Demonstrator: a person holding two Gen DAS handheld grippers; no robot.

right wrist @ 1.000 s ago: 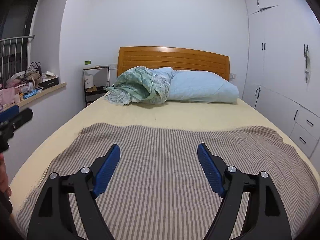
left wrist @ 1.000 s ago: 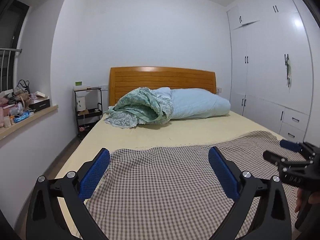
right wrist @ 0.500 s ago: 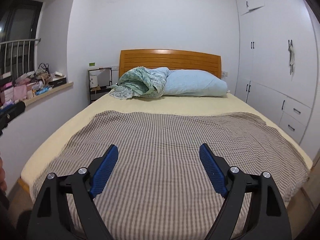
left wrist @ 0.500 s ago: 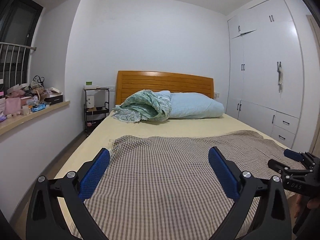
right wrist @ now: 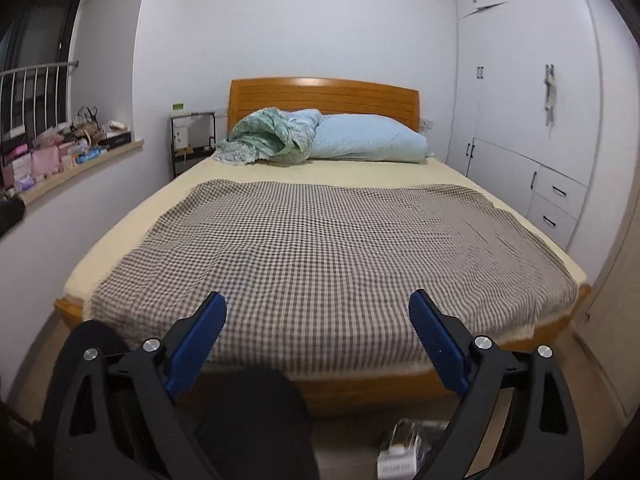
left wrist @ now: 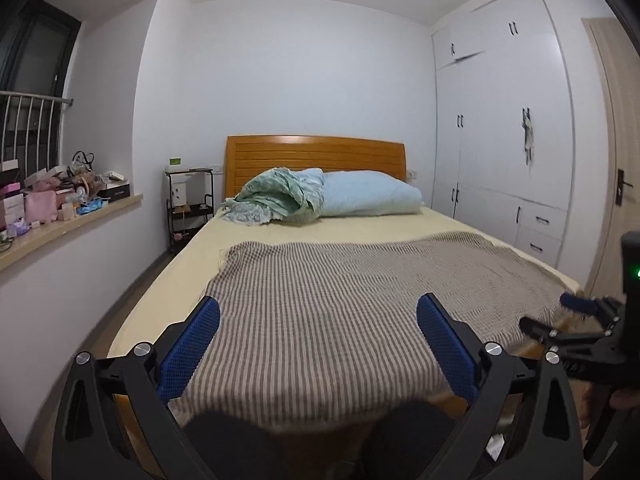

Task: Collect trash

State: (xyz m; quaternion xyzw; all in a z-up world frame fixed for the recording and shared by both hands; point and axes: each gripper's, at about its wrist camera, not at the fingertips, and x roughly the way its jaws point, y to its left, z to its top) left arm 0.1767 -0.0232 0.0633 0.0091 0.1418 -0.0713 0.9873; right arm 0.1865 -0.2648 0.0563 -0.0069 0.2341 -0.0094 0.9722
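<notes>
My left gripper (left wrist: 318, 316) is open and empty, held above the foot of a bed (left wrist: 256, 240). My right gripper (right wrist: 318, 314) is also open and empty, a little back from the bed's foot; it also shows at the right edge of the left wrist view (left wrist: 560, 316). On the floor below the right gripper lies a small white and clear package (right wrist: 402, 454), partly hidden by the gripper's frame. A grey checked blanket (right wrist: 320, 240) covers the lower half of the bed.
A wooden headboard (right wrist: 324, 96), a blue pillow (right wrist: 368, 138) and a bunched green quilt (right wrist: 264, 136) are at the far end. White wardrobes (right wrist: 532, 120) line the right wall. A cluttered window ledge (left wrist: 60, 208) and a black shelf cart (left wrist: 188, 208) stand left. Dark knees (right wrist: 256, 420) show below.
Both grippers have drawn back from the bed toward its foot and risen, so more of the room, the bed's wooden foot edge and the floor now show. Both stay open.
</notes>
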